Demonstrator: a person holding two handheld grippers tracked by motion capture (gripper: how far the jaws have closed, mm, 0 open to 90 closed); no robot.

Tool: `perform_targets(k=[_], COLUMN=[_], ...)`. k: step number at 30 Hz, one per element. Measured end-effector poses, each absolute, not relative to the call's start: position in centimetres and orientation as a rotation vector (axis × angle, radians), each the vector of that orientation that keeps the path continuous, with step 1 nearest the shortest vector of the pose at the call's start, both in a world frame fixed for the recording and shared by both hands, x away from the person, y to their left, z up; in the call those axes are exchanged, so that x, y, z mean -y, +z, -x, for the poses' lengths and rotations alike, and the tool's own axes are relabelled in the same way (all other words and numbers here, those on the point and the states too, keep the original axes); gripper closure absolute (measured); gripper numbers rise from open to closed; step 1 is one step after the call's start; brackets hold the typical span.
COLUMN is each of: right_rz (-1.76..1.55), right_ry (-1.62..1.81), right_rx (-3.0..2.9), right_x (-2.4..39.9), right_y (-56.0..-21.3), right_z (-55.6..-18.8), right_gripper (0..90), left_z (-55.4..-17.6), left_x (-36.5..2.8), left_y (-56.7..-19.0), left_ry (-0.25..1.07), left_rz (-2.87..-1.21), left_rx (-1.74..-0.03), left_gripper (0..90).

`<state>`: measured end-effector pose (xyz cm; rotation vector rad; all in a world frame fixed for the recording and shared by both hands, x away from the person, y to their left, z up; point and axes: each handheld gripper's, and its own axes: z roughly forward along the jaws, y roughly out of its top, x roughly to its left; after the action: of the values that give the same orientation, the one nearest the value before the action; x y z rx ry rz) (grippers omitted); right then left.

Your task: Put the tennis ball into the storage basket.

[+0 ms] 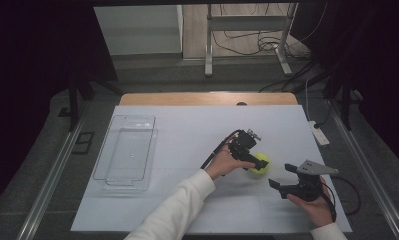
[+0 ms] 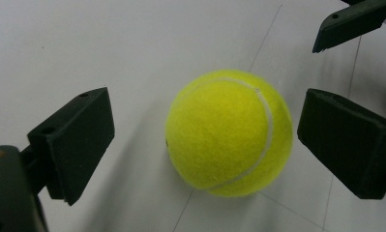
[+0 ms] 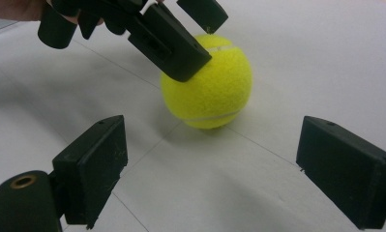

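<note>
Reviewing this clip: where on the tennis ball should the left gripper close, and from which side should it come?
Across the widest part of the tennis ball, probably from above, as the left gripper is placed now. The ball is round and sits free on the white table, so any diameter works; the open jaws already flank it without touching.

Dim room around a lit white-topped table

The table (image 1: 152,210) shows a wooden edge (image 1: 207,98) at twelve o'clock. Beyond it lies grey floor (image 1: 152,75), a pale wall panel (image 1: 137,30) at eleven o'clock, and a metal frame stand (image 1: 247,25) with loose cables (image 1: 247,42) at one o'clock. Dark curtains (image 1: 32,75) hang at nine and three o'clock. Metal rails (image 1: 52,175) flank the table.
</note>
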<state>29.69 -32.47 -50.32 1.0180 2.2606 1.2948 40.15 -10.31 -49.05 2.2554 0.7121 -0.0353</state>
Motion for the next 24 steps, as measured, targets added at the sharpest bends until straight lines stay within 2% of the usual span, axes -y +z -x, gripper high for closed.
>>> perform_targets(k=[9,17,24], right_rz=[-1.02,-1.02,-1.021], right_ry=[1.286,1.285,1.287], right_rx=[-2.264,-2.264,-2.262], right_x=[32.5,32.56,32.56], right_y=[-50.38,-50.38,-50.37], right_z=[-29.71,-29.69,-29.7], right_gripper=[11.1,11.1,11.1], left_z=[-40.38,-40.3,-40.24], left_x=[11.23,11.34,11.35], left_y=[-50.02,-49.97,-49.69], left_ry=[-0.067,-0.113,-0.09], left_rz=[-2.285,-2.278,-2.285], left_rx=[-0.714,-0.706,-0.719], left_gripper=[11.0,26.0,27.4])
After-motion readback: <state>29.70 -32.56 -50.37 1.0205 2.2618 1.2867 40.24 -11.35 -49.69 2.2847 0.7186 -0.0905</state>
